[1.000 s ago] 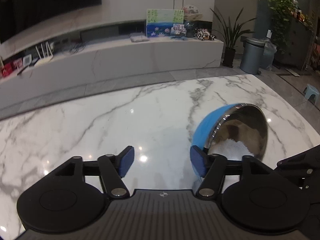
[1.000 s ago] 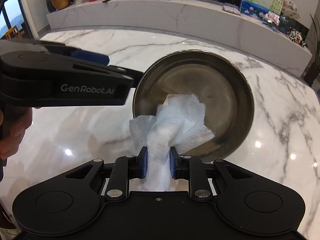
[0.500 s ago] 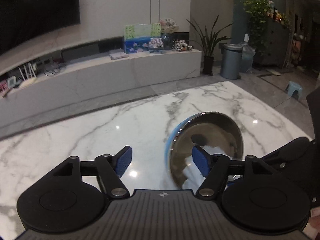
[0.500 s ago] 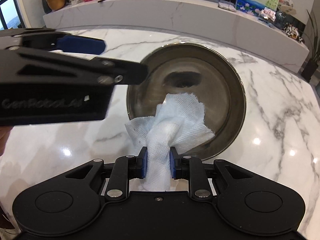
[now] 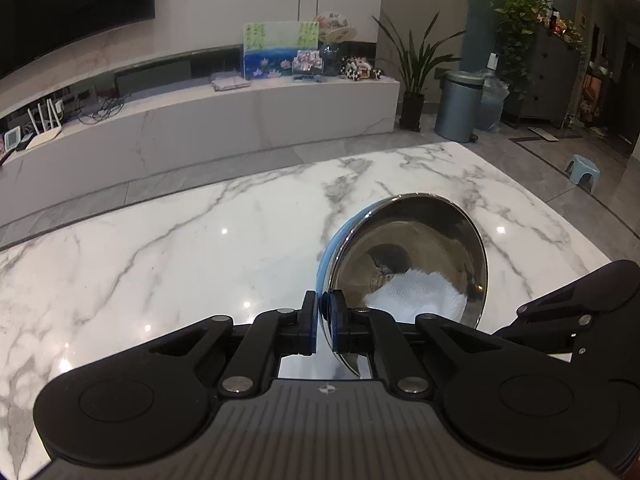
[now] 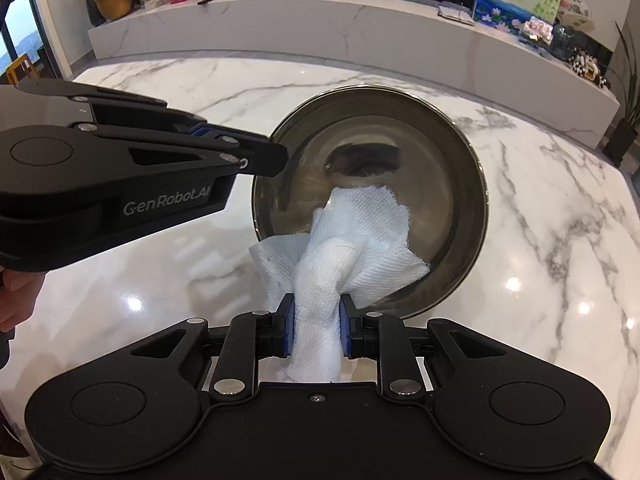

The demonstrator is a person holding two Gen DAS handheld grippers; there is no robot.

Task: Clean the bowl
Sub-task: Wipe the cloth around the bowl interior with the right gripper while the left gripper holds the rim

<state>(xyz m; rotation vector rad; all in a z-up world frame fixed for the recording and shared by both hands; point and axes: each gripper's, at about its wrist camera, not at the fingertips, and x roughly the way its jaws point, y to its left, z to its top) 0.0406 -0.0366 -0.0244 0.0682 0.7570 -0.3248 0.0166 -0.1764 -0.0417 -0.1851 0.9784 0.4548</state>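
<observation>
A steel bowl (image 5: 416,248) with a blue outer wall stands tilted on its side on the marble table (image 5: 180,248), its mouth facing the right gripper. My left gripper (image 5: 325,322) is shut on the bowl's near rim, one pad inside and one outside. In the right wrist view the bowl (image 6: 432,160) fills the middle and the left gripper (image 6: 256,156) reaches its left rim. My right gripper (image 6: 316,330) is shut on a bunched white paper towel (image 6: 344,240), whose free end lies against the bowl's inner wall. The towel (image 5: 416,292) shows inside the bowl.
The marble table (image 6: 560,220) spreads around the bowl on all sides. A long low marble bench (image 5: 200,120) with pictures and routers runs behind it. A grey bin (image 5: 456,106), a potted plant (image 5: 414,72) and a small blue stool (image 5: 584,166) stand on the floor at the right.
My left gripper went from open beside the bowl to shut on its rim. The bowl tilted more upright. The towel stays in the right gripper, inside the bowl.
</observation>
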